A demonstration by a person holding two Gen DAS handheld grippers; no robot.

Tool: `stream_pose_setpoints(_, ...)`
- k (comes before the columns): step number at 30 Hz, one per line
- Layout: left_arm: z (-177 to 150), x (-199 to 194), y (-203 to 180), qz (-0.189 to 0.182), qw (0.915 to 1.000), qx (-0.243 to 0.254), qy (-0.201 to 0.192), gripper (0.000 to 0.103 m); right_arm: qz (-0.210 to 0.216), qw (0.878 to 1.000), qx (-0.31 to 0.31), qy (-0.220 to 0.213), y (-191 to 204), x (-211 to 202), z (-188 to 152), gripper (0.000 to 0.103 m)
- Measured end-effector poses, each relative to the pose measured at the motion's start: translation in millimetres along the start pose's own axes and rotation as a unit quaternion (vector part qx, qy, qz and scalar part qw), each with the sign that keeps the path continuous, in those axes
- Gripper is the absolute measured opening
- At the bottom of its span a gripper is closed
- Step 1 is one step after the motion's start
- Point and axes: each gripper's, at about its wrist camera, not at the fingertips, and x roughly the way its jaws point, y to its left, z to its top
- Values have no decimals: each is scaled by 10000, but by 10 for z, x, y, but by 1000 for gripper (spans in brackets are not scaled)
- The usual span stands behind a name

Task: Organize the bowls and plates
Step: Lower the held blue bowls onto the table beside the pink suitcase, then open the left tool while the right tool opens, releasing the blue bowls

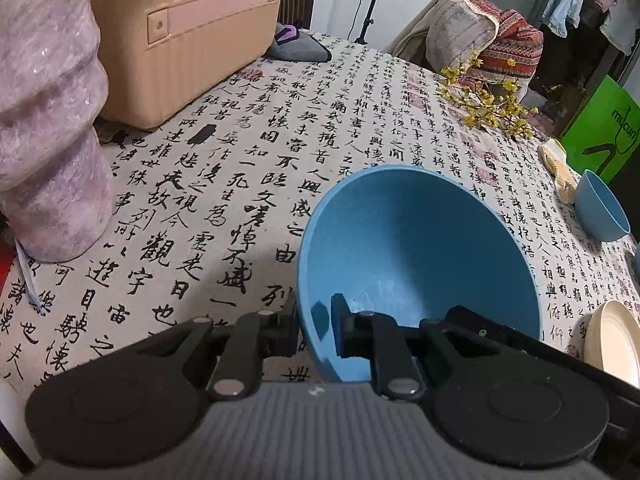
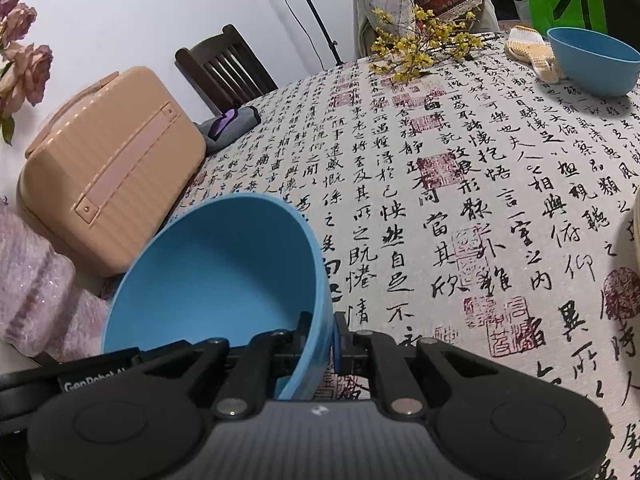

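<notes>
Setting: a tabletop [image 2: 460, 168] under a pale cloth printed with black calligraphy and red seals, a white wall and a dark wooden chair [image 2: 224, 68] behind it.

Item 1, large blue bowl [image 1: 416, 248]: you carry it between both tools, tilted, its hollow turned toward the cameras. It hangs over the near part of the tabletop, close to the peach case; whether its base touches the cloth cannot be told.

Item 2, left gripper [image 1: 314, 328]: your fingers are clamped on the bowl's rim, one outside the wall, one inside.

Item 3, right gripper [image 2: 322, 344]: your fingers pinch the opposite side of the same rim, again one on each face of the wall.

Item 4, small blue bowl [image 2: 592, 60]: upright on the far side of the tabletop, well apart from the one you hold, just beside a cream knitted cloth [image 2: 532, 48].

Item 5, cream plate [image 1: 612, 340]: at the right edge of the left view, on the tabletop near the large bowl.

Item 6, peach ribbed case [image 2: 108, 172] with a pink strap: on the tabletop at your left, a grey and purple pouch [image 2: 230, 126] behind it.

Item 7, yellow flower sprigs [image 2: 416, 40]: lying at the far edge.

Item 8, green bag [image 1: 608, 132]: standing beyond the small bowl.

Item 9, pink fuzzy sleeve [image 1: 48, 120]: at the left, beside the case.
</notes>
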Motion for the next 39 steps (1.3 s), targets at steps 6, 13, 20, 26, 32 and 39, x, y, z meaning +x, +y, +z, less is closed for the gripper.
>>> stream_pose_setpoints(6, -6, 53, 33, -6, 10000, -12, 48, 16, -50, 10000, -59, -10, 22, 45, -15, 9)
stream_pose_setpoints(13, 1, 102, 70, -17, 9999, -49, 88, 16, -104, 9999, -120, 1, 50, 85, -27, 9)
stream_pose_setpoints(20, 1, 129, 79, -11, 9999, -48, 113, 16, -124, 9998, -167, 8, 56, 100, -27, 9)
stream_pose_setpoints(26, 5, 150, 92, 1, 9999, -56, 129, 16, -141, 9997, -203, 33, 62, 122, -41, 9)
stream_pose_setpoints(32, -6, 176, 96, 3, 9998, -65, 168, 16, -157, 9996, -206, 71, 57, 151, -43, 9)
stream_pose_setpoints(39, -19, 165, 90, -1, 9999, -41, 148, 16, -158, 9996, -213, 88, 36, 167, -39, 9)
